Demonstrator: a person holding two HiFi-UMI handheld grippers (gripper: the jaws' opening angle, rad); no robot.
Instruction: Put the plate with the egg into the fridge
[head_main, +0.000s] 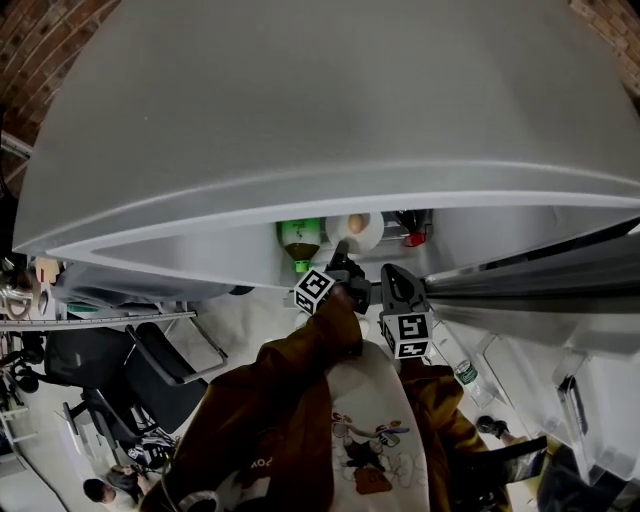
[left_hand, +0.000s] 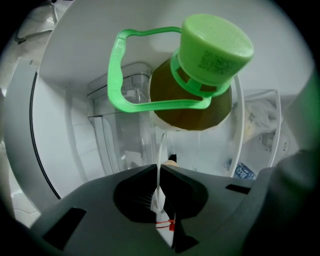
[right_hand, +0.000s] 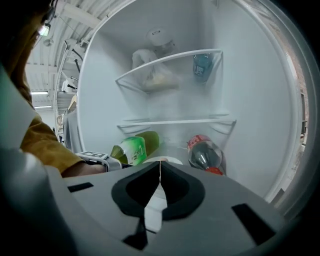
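The white plate (head_main: 362, 232) with a pale egg (head_main: 355, 224) on it sits inside the open fridge, between a lying green-capped bottle (head_main: 300, 240) and a red-capped bottle (head_main: 413, 236). My left gripper (head_main: 345, 268) is shut on the plate's rim; in its own view the plate (left_hand: 161, 150) shows edge-on between the jaws, with the egg (left_hand: 172, 161) just behind and the green bottle (left_hand: 215, 47) close above. My right gripper (head_main: 390, 280) grips the same rim beside it. The right gripper (right_hand: 160, 175) pinches the plate (right_hand: 167, 160) low in the fridge.
Glass shelves (right_hand: 175, 121) run above the plate; the upper one carries a plastic bag (right_hand: 150, 75) and a blue bottle (right_hand: 202, 65). The open fridge door (head_main: 530, 280) stands at the right with a bottle (head_main: 460, 365) in its rack. A black chair (head_main: 150, 370) stands at the left.
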